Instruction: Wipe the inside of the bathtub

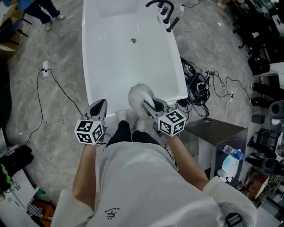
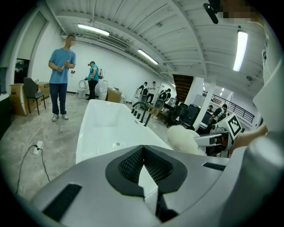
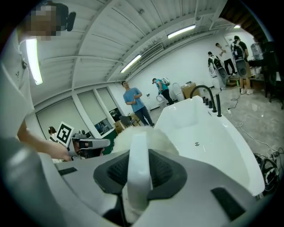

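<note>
Entry: wiping the tub.

- The white bathtub (image 1: 113, 71) is lying lengthwise ahead of us on the grey marbled floor (image 1: 57, 57). Its drain (image 1: 133, 41) is sitting on the tub bottom towards the far end. A black faucet (image 1: 162, 6) is standing on the far right rim.
- A fluffy white duster (image 1: 138, 95) is hanging over the near end of the tub, just inside the near rim. We cannot tell whether its fibres are touching the tub surface.
- The right gripper (image 1: 148, 106) is clamping the duster's white handle (image 3: 138, 168). In the right gripper view the jaws are pressing on that handle from both sides, with the fluffy head (image 3: 153, 135) sitting just past their tips. The tub (image 3: 208, 133), its drain (image 3: 196, 143) and the faucet (image 3: 208, 95) are showing beyond.
- The left gripper (image 1: 100, 106) is hovering at the near left corner of the tub, beside the rim. In the left gripper view (image 2: 143, 170) its jaws are meeting at the tips with nothing between them. Past them we are seeing the tub (image 2: 106, 128) and the duster (image 2: 184, 139) off to the right.
- The two grippers are sitting near each other, with the duster between them and closer to the right one.
- Surroundings: black cables (image 1: 208, 84) are trailing on the floor to the right of the tub. A person in a blue shirt (image 2: 62, 75) is standing well beyond the far end of the tub.
</note>
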The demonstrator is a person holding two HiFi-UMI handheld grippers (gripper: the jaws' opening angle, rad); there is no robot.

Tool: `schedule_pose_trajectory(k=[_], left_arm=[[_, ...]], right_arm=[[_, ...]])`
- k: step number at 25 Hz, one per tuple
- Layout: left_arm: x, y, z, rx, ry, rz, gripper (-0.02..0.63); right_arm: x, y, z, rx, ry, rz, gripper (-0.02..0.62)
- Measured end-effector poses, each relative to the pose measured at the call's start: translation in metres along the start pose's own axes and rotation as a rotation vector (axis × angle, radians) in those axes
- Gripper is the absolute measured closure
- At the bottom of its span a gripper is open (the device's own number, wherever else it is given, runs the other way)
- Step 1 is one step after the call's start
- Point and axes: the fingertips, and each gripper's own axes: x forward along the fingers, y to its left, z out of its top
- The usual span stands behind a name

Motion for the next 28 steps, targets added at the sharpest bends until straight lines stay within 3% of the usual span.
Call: schedule_pose_trajectory(k=[5, 18, 28], left_arm=[[0.005, 0.039, -0.013, -0.048, 0.019, 0.021, 0.596], [0.003, 0.132, -0.059, -0.143, 0.061, 0.154, 0.596], [0.019, 0.178, -0.104, -0.2, 0.081, 0.162, 0.597]], right_arm=[[0.05, 0.008, -0.016, -0.013, 0.108, 0.057, 0.502], [0.182, 0.04, -0.088, -0.072, 0.439, 0.31, 0.502], [0.254, 0.051, -0.155, -0.129, 0.659, 0.448, 0.503]])
